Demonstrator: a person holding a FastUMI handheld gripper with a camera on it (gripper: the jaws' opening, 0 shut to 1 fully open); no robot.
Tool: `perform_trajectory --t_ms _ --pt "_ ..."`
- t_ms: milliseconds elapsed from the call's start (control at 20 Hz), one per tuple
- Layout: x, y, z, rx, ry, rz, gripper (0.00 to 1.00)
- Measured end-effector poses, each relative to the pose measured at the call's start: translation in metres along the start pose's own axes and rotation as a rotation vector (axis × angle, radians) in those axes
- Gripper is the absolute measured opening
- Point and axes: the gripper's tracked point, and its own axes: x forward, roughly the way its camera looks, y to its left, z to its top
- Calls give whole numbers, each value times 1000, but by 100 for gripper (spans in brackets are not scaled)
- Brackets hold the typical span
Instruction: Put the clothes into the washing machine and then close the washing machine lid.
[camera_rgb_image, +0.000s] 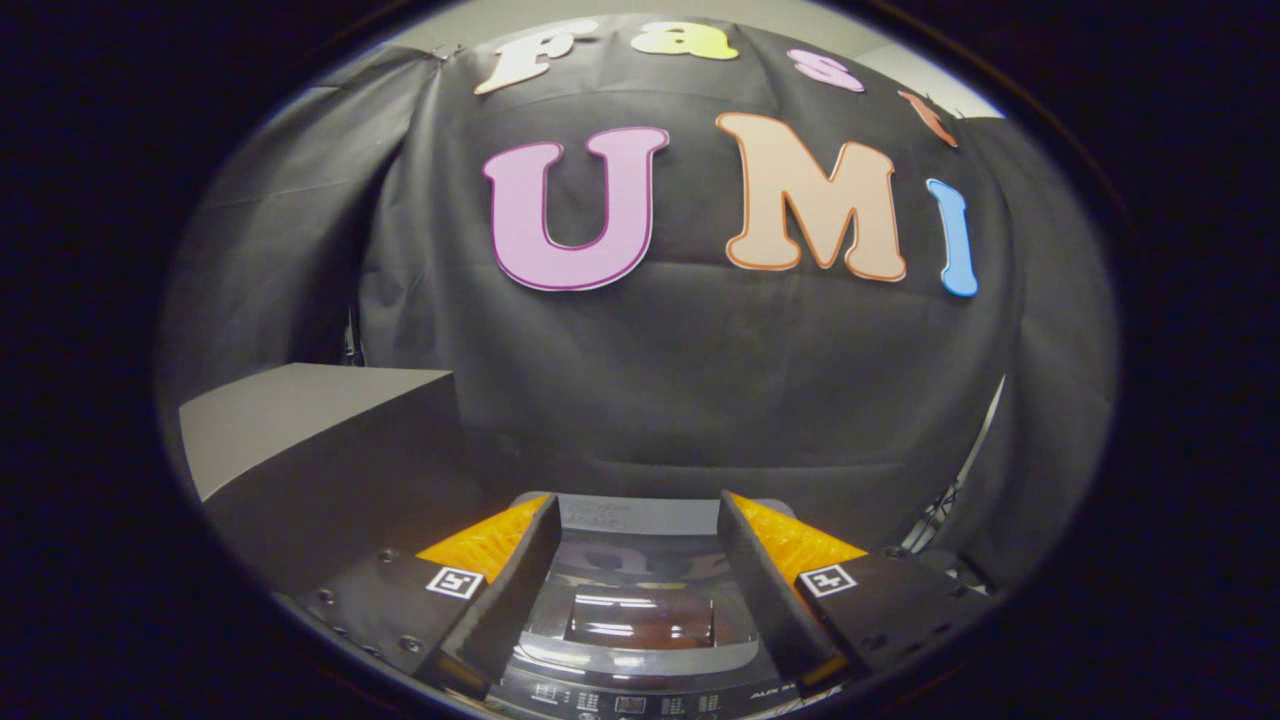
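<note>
Glossy glass lid (640, 620) of the washing machine (640, 690) lies shut, directly below and between your claw's (638, 590) fingers.
Your claw is spread and empty; no clothes visible; a grey box (320, 450) stands left, beyond the fingers.

A dark grey box-shaped block (300, 450) stands at the left, close against the black cloth backdrop (700, 380) (creased, hanging in folds). Thin cables (940, 510) run at the right.
</note>
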Motion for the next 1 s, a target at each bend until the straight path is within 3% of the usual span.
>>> perform_trajectory --t_ms 550,1000 --pt "-106 -36 -7 -23 -217 31 99" --pt "-215 -69 -89 -8 -211 23 99"
